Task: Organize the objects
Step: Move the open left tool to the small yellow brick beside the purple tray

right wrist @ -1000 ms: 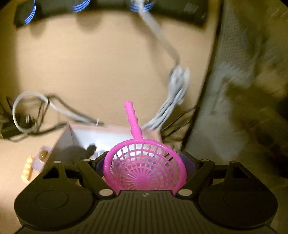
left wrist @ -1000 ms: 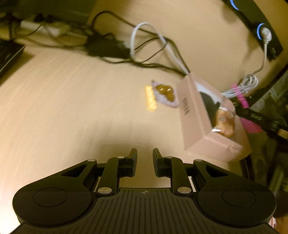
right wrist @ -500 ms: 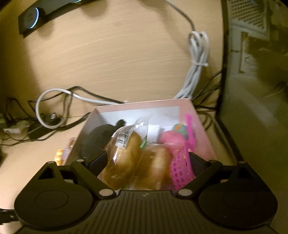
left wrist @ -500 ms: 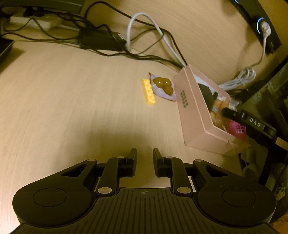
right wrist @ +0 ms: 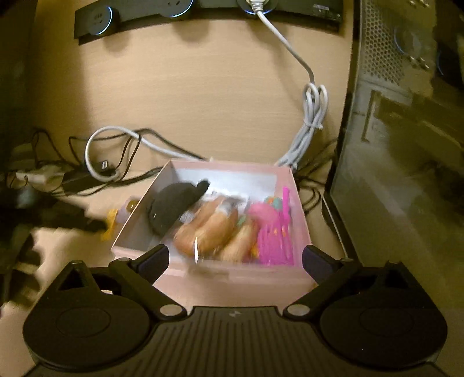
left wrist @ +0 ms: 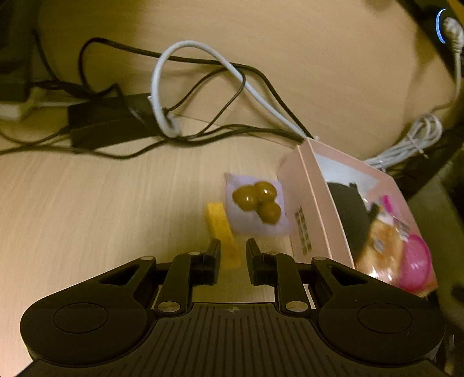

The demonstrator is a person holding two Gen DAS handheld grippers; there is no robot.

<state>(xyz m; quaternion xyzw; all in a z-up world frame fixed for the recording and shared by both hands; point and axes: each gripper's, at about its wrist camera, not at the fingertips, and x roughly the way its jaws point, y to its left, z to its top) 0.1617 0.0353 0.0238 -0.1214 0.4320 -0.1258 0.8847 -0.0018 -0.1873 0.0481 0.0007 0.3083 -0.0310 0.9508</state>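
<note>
Each matte black plastic tool [left wrist: 233, 252] [right wrist: 235, 256] has a ribbed base, 2 round discs, and silver pivot screws.

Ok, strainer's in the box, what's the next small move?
Probably open the left gripper wider and ease it down over the yellow block. The block lies on the desk outside the pink box, just ahead of the narrow jaws; the right gripper is open and empty.

Pale wood-grain desk [right wrist: 220, 95] is lit by dim warm light. Black & white cables [left wrist: 203, 87] are tangled at back; power strip [right wrist: 203, 8] w/ blue rings, computer case [right wrist: 406, 145] at right.
</note>
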